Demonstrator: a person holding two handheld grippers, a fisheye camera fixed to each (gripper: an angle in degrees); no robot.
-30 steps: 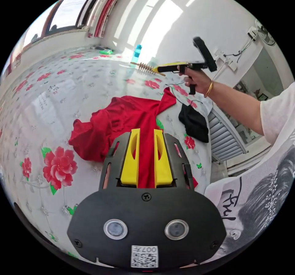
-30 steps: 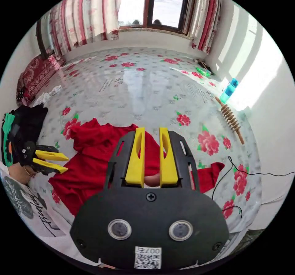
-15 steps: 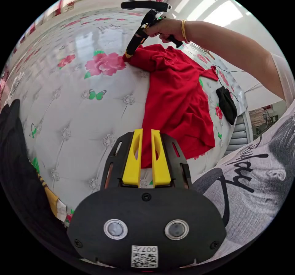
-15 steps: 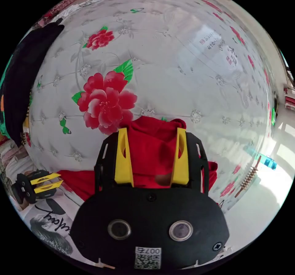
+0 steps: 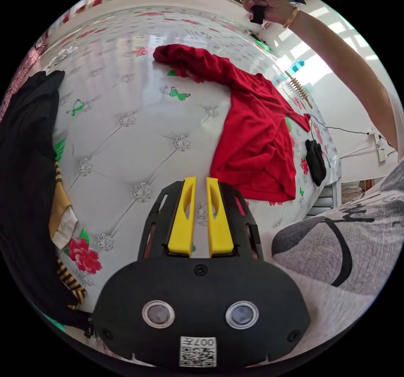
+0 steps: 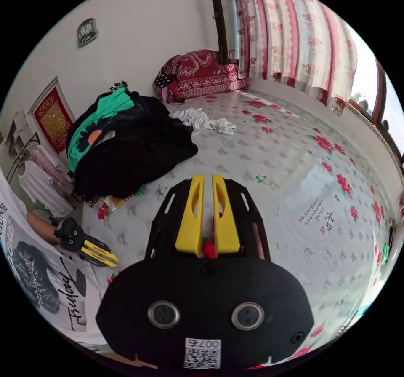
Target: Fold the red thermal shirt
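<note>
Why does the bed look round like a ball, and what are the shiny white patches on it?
Left gripper view: the fisheye lens bends the bed cover into a dome; window light glares off its far end. Right gripper view: same bulge, with a bright sheen on the glossy cover by the window side; the black clothes pile stays dark.

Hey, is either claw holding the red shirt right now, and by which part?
Neither. The left claw is nearly closed over bare bed cover; the right claw, raised, grips nothing. The red shirt lies loose.
</note>
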